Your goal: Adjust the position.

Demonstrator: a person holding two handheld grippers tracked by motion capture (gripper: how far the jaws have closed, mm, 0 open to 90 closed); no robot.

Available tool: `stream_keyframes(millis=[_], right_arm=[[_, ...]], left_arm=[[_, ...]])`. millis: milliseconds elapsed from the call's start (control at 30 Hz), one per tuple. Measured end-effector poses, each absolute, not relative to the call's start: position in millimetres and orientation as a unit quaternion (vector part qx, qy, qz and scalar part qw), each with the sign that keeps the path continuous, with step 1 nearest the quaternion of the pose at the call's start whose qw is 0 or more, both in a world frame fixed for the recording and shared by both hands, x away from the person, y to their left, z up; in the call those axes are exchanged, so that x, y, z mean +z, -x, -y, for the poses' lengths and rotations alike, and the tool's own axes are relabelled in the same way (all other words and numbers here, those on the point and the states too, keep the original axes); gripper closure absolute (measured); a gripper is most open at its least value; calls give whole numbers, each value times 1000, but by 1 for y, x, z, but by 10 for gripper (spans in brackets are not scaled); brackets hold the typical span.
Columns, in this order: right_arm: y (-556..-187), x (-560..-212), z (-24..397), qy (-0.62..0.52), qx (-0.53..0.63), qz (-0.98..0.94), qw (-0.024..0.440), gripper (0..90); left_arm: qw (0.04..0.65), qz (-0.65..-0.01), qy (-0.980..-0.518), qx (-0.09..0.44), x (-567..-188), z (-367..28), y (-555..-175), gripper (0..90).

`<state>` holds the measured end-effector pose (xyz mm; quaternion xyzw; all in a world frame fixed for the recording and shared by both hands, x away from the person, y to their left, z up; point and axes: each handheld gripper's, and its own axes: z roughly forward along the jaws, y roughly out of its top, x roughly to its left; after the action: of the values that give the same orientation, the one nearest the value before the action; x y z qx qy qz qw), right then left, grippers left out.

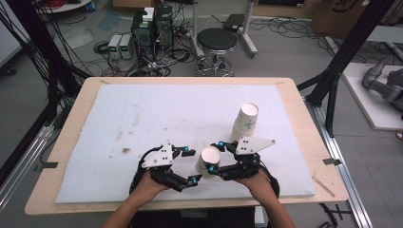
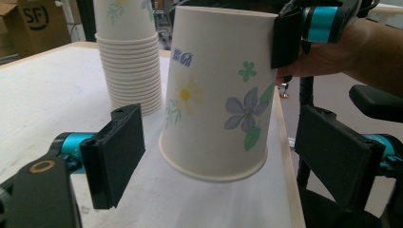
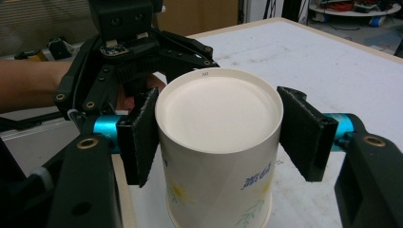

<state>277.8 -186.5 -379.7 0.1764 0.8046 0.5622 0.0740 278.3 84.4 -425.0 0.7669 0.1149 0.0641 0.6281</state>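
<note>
Gripping a paper cup (image 3: 218,142) upside down, our right claw (image 3: 218,137) has its two pads pressed on the cup's sides near the base. Our left claw (image 2: 228,156) stands released, its jaws wide on either side of that cup without touching it. Behind the cup, a stack of cups (image 2: 128,61) rests on the table (image 2: 43,90).

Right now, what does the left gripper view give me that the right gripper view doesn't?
Left gripper view: the stack of cups behind, the paper cup's flower print, and a right gripper pad clamped near its upper edge.
Right gripper view: the cup's flat round end facing the camera, with the left gripper's body behind it.
Both: that cup between the view's own jaws, over the white mat.
</note>
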Motion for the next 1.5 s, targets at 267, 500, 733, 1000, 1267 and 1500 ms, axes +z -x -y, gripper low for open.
stream_keyframes(millis=[267,500,733,1000,1267,1500], right_arm=[[-277,-379,186,-174,568,-802,63,357],[-276,-379,183,-167,572,-801,53,357],[-276,-379,183,-166,584,-794,38,358],[-275,-380,181,-166,578,-798,32,274],[-274,-380,177,-157,567,-808,34,188],[-274,-384,173,-144,543,-826,45,188]], left_arm=[[628,-111,-768,64,-427,-79,-280,170],[628,-104,-769,58,-428,-73,-280,185],[629,-94,-770,55,-428,-71,-280,248],[620,-88,-778,43,-427,-73,-279,295],[557,-82,-825,43,-418,-77,-279,322],[498,-77,-863,44,-408,-80,-280,329]])
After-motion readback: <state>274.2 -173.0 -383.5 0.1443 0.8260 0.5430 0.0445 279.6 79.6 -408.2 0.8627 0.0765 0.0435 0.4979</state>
